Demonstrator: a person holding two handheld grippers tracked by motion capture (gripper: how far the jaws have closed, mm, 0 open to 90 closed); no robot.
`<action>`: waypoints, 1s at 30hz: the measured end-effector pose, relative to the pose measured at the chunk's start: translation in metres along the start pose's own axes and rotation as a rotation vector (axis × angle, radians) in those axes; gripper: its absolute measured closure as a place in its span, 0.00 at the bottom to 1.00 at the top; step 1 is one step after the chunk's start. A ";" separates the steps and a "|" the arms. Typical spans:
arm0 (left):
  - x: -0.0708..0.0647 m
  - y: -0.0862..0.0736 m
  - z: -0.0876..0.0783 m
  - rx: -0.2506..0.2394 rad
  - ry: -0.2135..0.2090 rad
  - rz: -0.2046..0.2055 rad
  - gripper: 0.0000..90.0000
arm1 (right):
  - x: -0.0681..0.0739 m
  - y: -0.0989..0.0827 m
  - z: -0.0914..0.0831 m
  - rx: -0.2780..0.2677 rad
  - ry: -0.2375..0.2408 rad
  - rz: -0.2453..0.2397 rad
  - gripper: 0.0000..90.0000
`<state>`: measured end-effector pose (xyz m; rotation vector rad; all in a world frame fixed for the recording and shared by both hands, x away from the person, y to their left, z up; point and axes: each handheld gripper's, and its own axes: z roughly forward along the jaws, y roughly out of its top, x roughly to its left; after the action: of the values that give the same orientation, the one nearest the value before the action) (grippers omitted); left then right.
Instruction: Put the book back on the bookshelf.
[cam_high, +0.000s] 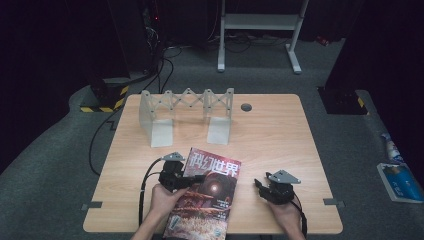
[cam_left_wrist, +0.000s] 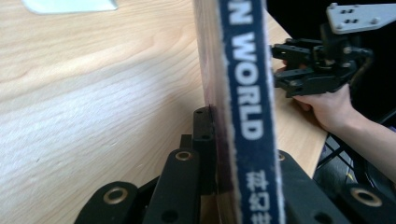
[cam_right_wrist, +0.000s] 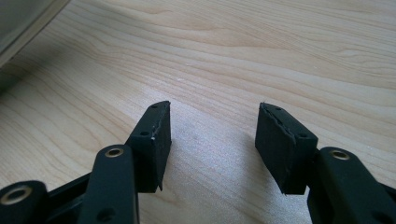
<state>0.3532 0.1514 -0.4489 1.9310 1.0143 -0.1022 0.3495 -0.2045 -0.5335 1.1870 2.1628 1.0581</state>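
Note:
A magazine with a red cover and Chinese title lies at the table's near edge, its left side lifted off the wood. My left gripper is shut on that left edge. In the left gripper view the blue spine reading "WORLD" stands upright between the jaws of my left gripper. To the right of the magazine my right gripper rests low over the table, apart from it. In the right gripper view the right gripper is open with bare wood between its jaws. It also appears across the table, held in a hand.
A white folding rack stands on two feet at the back of the wooden table. A small grey round cap sits near it. A blue and white packet lies on the floor at the right.

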 end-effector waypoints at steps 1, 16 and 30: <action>-0.002 0.002 0.000 0.003 -0.001 0.007 0.93 | 0.000 0.000 0.000 0.000 0.000 0.001 0.51; -0.028 0.033 0.005 0.083 -0.022 0.125 0.93 | 0.000 0.000 0.000 0.001 -0.001 0.001 0.51; -0.041 0.059 -0.001 0.161 0.003 0.201 0.93 | 0.000 0.000 -0.001 0.002 -0.001 0.001 0.51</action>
<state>0.3660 0.1133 -0.3894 2.1693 0.8297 -0.0678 0.3490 -0.2048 -0.5333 1.1899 2.1628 1.0561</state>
